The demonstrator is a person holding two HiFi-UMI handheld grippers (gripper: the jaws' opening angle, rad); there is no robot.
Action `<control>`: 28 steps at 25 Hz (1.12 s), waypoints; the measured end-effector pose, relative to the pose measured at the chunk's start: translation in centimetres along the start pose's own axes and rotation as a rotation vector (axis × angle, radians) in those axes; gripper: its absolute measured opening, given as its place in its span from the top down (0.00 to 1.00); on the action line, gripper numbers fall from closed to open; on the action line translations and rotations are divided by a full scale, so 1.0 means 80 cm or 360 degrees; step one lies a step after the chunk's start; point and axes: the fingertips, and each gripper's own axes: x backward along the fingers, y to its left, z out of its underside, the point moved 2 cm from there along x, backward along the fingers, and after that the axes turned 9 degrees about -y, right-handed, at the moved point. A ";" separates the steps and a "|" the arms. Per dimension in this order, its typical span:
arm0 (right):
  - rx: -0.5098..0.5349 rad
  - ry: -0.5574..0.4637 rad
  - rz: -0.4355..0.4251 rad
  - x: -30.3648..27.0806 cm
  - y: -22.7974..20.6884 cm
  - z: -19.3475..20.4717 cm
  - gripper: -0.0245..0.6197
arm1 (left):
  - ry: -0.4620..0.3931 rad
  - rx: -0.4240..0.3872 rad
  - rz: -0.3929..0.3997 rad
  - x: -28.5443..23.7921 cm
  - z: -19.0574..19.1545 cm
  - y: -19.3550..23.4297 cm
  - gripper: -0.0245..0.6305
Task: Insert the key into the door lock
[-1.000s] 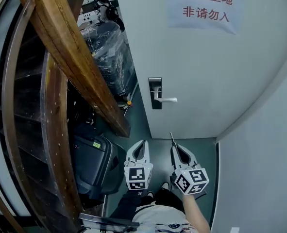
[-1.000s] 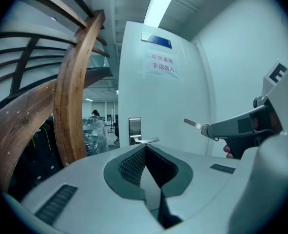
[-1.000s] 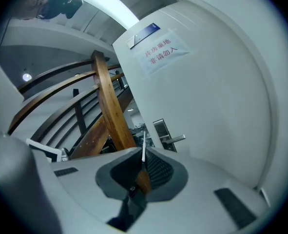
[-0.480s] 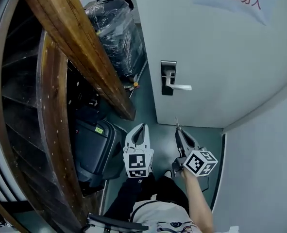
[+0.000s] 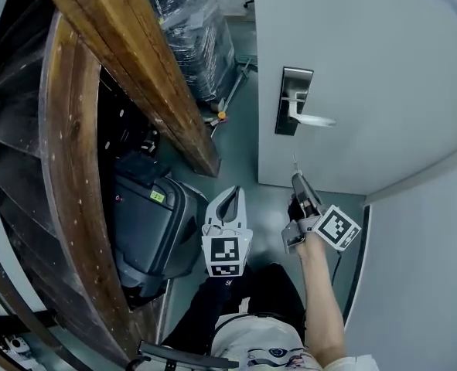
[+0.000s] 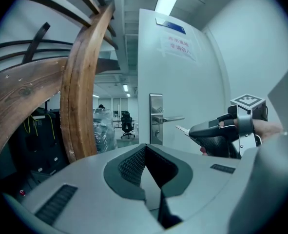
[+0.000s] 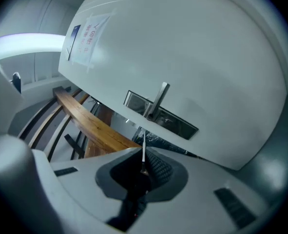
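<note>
The right tool (image 5: pixel 298 180) is gripping the key (image 5: pixel 295 165); in the right gripper view its jaws are pressing together on the key's base, and the thin blade (image 7: pixel 143 147) is sticking straight out ahead of the tips; the key is pointing toward the lock plate (image 7: pixel 161 115) on the door (image 5: pixel 367 68), with its tip in open air and apart from the plate; the handle (image 7: pixel 158 99) is jutting from the plate just beyond the key tip; a sign (image 7: pixel 87 38) is hanging on the door farther off, above and to the left of this tool.

In the head view the plate (image 5: pixel 292 103) and handle (image 5: pixel 313 119) are lying ahead of the right tool and well clear of it; a bare forearm (image 5: pixel 321 300) is trailing behind the tool's marker cube.

The left tool (image 5: pixel 230 194) is hovering just to the left of the right tool, a little farther back from the door; in its own view the jaws are closing to a point with nothing between them; from there the right tool (image 6: pixel 202 130) is showing off to the right, the key (image 6: pixel 182 129) poking toward the plate (image 6: pixel 156 118).

A slanting wooden beam (image 5: pixel 135 60) is rising to the left of the left tool; a dark case (image 5: pixel 147 222) is sitting on the floor below the beam, beside that tool.
</note>
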 end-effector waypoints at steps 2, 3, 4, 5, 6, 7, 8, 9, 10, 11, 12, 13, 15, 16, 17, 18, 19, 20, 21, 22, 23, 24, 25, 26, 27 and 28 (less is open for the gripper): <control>-0.0047 -0.0012 -0.0029 -0.020 -0.010 0.000 0.92 | -0.0002 0.0005 -0.0001 -0.008 0.013 0.008 0.96; -0.0085 -0.0012 0.0025 -0.026 -0.021 0.002 0.92 | -0.0001 0.0009 -0.0001 -0.011 0.020 0.011 0.96; -0.0122 -0.0010 0.0102 -0.031 -0.034 0.003 0.92 | 0.0001 0.0014 0.0000 -0.014 0.026 0.014 0.96; -0.0148 -0.0010 0.0150 -0.037 -0.045 0.003 0.92 | 0.0003 0.0020 0.0000 -0.016 0.032 0.017 0.96; -0.0164 -0.0014 0.0161 -0.045 -0.052 0.002 0.92 | 0.0006 0.0026 0.0001 -0.018 0.039 0.019 0.96; -0.0178 -0.0022 0.0152 -0.055 -0.058 0.001 0.92 | 0.0011 0.0032 0.0001 -0.021 0.046 0.021 0.96; -0.0194 -0.0031 0.0132 -0.064 -0.061 -0.001 0.92 | 0.0019 0.0038 0.0002 -0.022 0.053 0.023 0.96; -0.0212 -0.0041 0.0110 -0.074 -0.064 -0.003 0.92 | 0.0028 0.0042 0.0002 -0.024 0.060 0.024 0.96; -0.0228 -0.0049 0.0091 -0.082 -0.067 -0.005 0.92 | 0.0038 0.0046 0.0002 -0.026 0.067 0.027 0.96; -0.0242 -0.0056 0.0078 -0.090 -0.070 -0.006 0.92 | 0.0047 0.0049 -0.0001 -0.027 0.073 0.029 0.96; -0.0254 -0.0060 0.0071 -0.096 -0.073 -0.007 0.92 | 0.0053 0.0053 -0.0004 -0.029 0.078 0.032 0.96; -0.0264 -0.0064 0.0066 -0.101 -0.076 -0.007 0.92 | 0.0057 0.0056 -0.0007 -0.031 0.081 0.035 0.96; -0.0280 -0.0067 0.0063 -0.110 -0.081 -0.008 0.92 | 0.0058 0.0059 -0.0010 -0.034 0.085 0.039 0.96; -0.0287 -0.0068 0.0064 -0.114 -0.083 -0.008 0.92 | 0.0057 0.0059 -0.0011 -0.036 0.086 0.040 0.96; -0.0295 -0.0069 0.0065 -0.117 -0.085 -0.008 0.92 | 0.0057 0.0060 -0.0011 -0.038 0.086 0.042 0.96; -0.0304 -0.0071 0.0066 -0.120 -0.087 -0.008 0.92 | 0.0057 0.0060 -0.0012 -0.039 0.087 0.043 0.96; -0.0315 -0.0074 0.0067 -0.123 -0.089 -0.009 0.92 | 0.0058 0.0060 -0.0012 -0.041 0.087 0.044 0.96; -0.0328 -0.0078 0.0068 -0.125 -0.090 -0.009 0.92 | 0.0060 0.0061 -0.0012 -0.042 0.087 0.045 0.96; -0.0344 -0.0083 0.0069 -0.127 -0.091 -0.010 0.92 | 0.0061 0.0061 -0.0012 -0.044 0.087 0.046 0.96; -0.0360 -0.0089 0.0070 -0.129 -0.092 -0.011 0.92 | 0.0061 0.0062 -0.0011 -0.045 0.088 0.046 0.96; -0.0376 -0.0094 0.0068 -0.132 -0.093 -0.012 0.92 | 0.0059 0.0062 -0.0011 -0.047 0.087 0.047 0.96; -0.0390 -0.0098 0.0061 -0.135 -0.094 -0.013 0.92 | 0.0058 0.0062 -0.0010 -0.049 0.087 0.047 0.96; -0.0399 -0.0100 0.0055 -0.138 -0.095 -0.015 0.92 | 0.0056 0.0061 -0.0009 -0.051 0.087 0.048 0.96; -0.0404 -0.0100 0.0055 -0.140 -0.097 -0.016 0.92 | 0.0057 0.0060 -0.0009 -0.052 0.087 0.048 0.96; -0.0410 -0.0100 0.0059 -0.141 -0.099 -0.017 0.92 | 0.0059 0.0060 -0.0011 -0.053 0.087 0.049 0.96; -0.0420 -0.0101 0.0060 -0.143 -0.101 -0.017 0.92 | 0.0061 0.0059 -0.0013 -0.054 0.088 0.049 0.96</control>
